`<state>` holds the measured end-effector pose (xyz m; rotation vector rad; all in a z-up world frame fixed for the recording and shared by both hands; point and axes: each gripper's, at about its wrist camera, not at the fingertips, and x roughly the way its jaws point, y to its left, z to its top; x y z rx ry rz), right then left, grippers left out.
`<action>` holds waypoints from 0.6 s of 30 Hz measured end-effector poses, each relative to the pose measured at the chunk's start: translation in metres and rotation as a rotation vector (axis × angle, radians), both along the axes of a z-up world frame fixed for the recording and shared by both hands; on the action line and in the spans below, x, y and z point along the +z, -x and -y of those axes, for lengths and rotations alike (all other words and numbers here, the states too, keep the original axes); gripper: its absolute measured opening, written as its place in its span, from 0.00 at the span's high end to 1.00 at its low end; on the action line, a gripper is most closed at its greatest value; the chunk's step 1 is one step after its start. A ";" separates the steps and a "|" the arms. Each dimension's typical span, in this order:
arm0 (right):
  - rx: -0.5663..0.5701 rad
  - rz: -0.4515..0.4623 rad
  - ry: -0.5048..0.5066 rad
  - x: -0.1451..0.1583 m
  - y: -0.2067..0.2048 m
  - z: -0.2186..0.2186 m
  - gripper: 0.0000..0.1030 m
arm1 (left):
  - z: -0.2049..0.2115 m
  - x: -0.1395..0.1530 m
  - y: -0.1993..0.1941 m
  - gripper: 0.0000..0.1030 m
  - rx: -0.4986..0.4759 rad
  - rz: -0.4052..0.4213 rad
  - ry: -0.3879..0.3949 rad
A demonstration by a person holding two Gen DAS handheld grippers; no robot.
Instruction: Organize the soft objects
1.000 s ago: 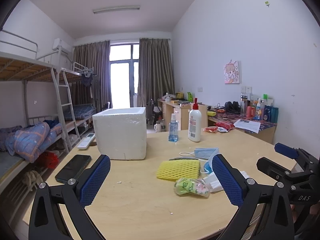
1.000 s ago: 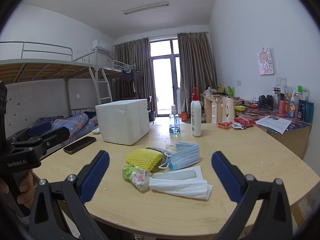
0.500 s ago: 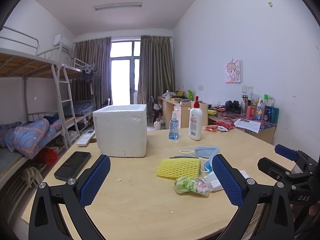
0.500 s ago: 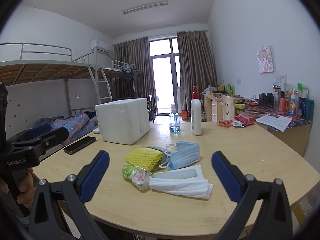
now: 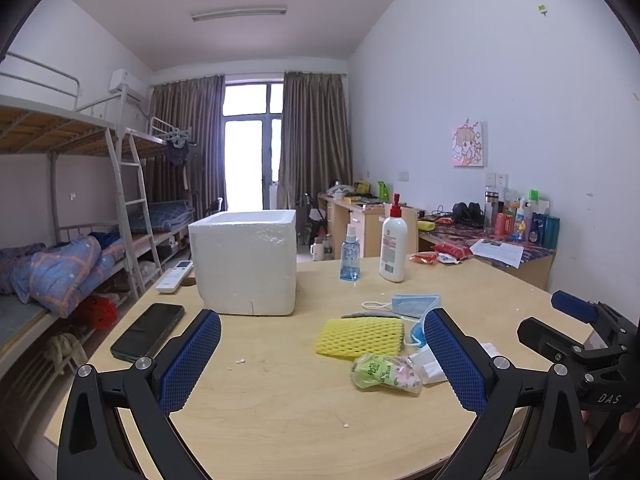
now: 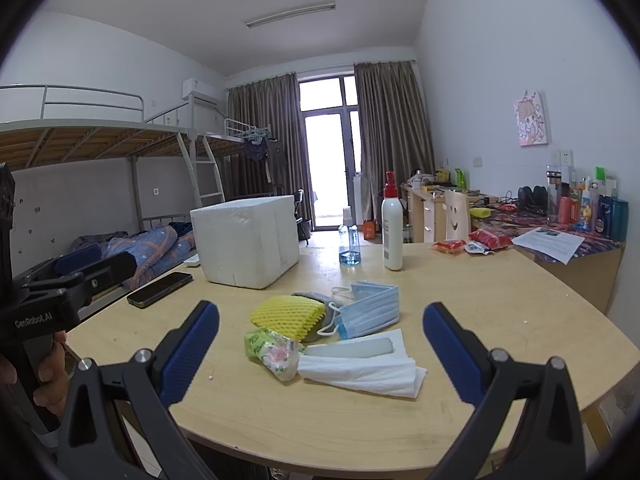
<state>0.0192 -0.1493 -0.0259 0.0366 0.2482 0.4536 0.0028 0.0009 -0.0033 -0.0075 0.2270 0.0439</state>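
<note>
Looking forward from the left wrist, the left gripper (image 5: 322, 356) is held level with jaws wide over the table (image 5: 280, 400) near edge, while from the right wrist the right gripper (image 6: 320, 354) is seen equally wide, framing the yellow foam net (image 6: 287, 316), face mask (image 6: 370, 310) and tissue (image 6: 360, 368) clustered mid-table.

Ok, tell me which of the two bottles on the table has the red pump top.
The taller white bottle carries the red pump top. The short clear spray bottle to its left holds blue liquid and has a clear nozzle.
</note>
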 end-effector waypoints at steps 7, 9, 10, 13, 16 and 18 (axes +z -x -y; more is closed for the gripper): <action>0.004 0.002 0.003 0.000 -0.001 -0.001 0.00 | -0.003 -0.001 -0.001 0.01 0.001 -0.010 0.000; 0.005 0.001 0.004 -0.001 -0.001 0.000 0.00 | -0.003 0.000 0.000 0.01 0.000 -0.008 0.001; 0.005 0.000 0.006 -0.001 -0.001 0.000 0.00 | -0.003 0.000 0.000 0.01 0.001 -0.006 -0.001; 0.005 0.001 0.004 -0.002 -0.002 0.000 0.00 | -0.002 0.000 0.000 0.01 0.001 -0.005 -0.004; 0.003 -0.002 0.005 -0.002 -0.002 -0.001 0.00 | -0.002 0.000 -0.001 0.01 0.000 -0.008 -0.004; 0.004 -0.002 0.005 -0.002 -0.002 -0.001 0.00 | -0.002 0.000 0.000 0.01 -0.001 -0.008 -0.001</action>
